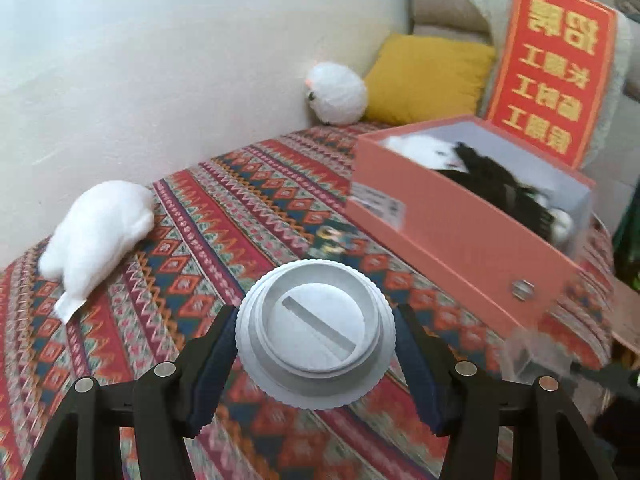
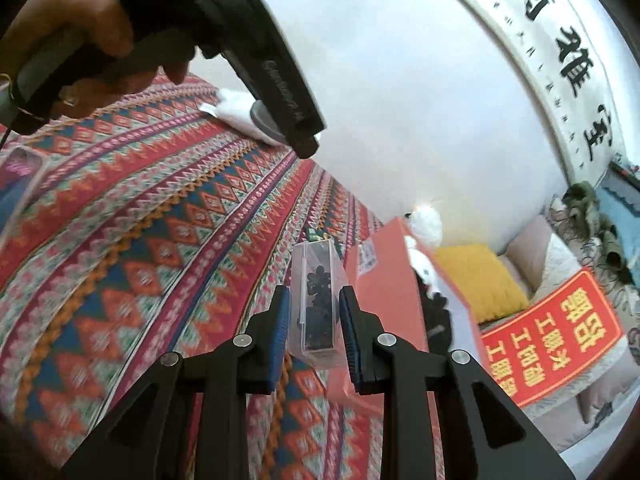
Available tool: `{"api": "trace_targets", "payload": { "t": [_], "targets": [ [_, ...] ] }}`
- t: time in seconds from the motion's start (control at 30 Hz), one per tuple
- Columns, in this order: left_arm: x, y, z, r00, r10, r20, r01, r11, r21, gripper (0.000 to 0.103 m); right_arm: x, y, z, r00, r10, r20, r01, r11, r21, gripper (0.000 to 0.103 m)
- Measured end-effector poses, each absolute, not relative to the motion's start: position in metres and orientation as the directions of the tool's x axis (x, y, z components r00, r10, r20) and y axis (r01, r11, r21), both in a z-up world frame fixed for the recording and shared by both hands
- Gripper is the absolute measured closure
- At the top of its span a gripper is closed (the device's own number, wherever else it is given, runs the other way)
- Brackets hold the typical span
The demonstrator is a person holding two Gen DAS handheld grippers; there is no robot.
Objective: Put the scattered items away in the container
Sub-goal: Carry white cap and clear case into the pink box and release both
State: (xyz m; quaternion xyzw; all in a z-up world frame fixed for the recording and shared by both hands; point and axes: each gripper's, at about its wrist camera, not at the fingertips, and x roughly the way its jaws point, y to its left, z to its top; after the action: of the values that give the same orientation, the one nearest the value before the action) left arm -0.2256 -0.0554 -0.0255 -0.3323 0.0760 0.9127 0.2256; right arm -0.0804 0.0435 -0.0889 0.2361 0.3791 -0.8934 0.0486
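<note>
Silvery metal fills the middle of the left wrist view: our left gripper (image 1: 316, 354) has its jaws spread wide around a round, ridged metal lid (image 1: 315, 334) with a slot across its top, the blue pads touching its rim on both sides, so it is gripped. Below it lies a woven cloth (image 1: 224, 216) patterned in red, blue and orange, covering a surface we cannot identify. To the right on that cloth sits the container — an open salmon-pink box (image 1: 464, 232) with a pale lining, and inside it a black-and-white plush toy (image 1: 492, 184). Two white plush toys are outside the box: one (image 1: 96, 232) lies on the cloth near the wall at left, another, rounder one (image 1: 336, 92) sits farther back by the wall, just beside a yellow cushion (image 1: 428, 78). A red sign (image 1: 552, 76) with gold characters leans behind the box. In the right wrist view, our right gripper (image 2: 314, 320) has its jaws narrowly parted and closed on a clear plastic case (image 2: 318, 304) holding small dark pieces; the case is held upright just beside the pink box's side wall. At upper left in that view, a hand (image 2: 76, 20) grips the handle of the left gripper above the cloth.
</note>
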Motion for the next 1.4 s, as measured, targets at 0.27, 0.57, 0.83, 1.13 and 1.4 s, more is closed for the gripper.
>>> {"api": "trace_targets", "payload": {
  "t": [0.27,0.57,0.83,1.13,1.4],
  "targets": [
    [-0.119,-0.013,0.008,-0.666,0.444,-0.600,-0.537,-0.843,-0.028,0.039,0.031,0.073,-0.042,-0.912,0.151,-0.380,0.162,-0.720,-0.675,0.076],
    [-0.060,0.076,0.040,-0.611,0.552,-0.568,-0.660,-0.751,-0.019,0.039,0.102,0.166,0.011,-0.912,0.284,-0.294,-0.002,-0.722,-0.692,0.076],
    [-0.073,0.160,0.062,-0.568,0.608,-0.554,-0.735,-0.678,0.009,0.038,0.078,0.236,0.022,-0.900,0.377,-0.219,-0.112,-0.685,-0.720,0.076],
    [-0.184,0.207,0.073,-0.623,0.557,-0.550,-0.701,-0.710,0.075,0.038,-0.055,0.322,0.053,-0.912,0.300,-0.280,-0.092,-0.815,-0.572,0.076],
    [-0.300,0.242,0.051,-0.627,0.519,-0.581,-0.679,-0.729,0.082,0.037,-0.234,0.386,0.050,-0.899,0.115,-0.423,0.014,-0.957,-0.290,0.076]
  ]
}}
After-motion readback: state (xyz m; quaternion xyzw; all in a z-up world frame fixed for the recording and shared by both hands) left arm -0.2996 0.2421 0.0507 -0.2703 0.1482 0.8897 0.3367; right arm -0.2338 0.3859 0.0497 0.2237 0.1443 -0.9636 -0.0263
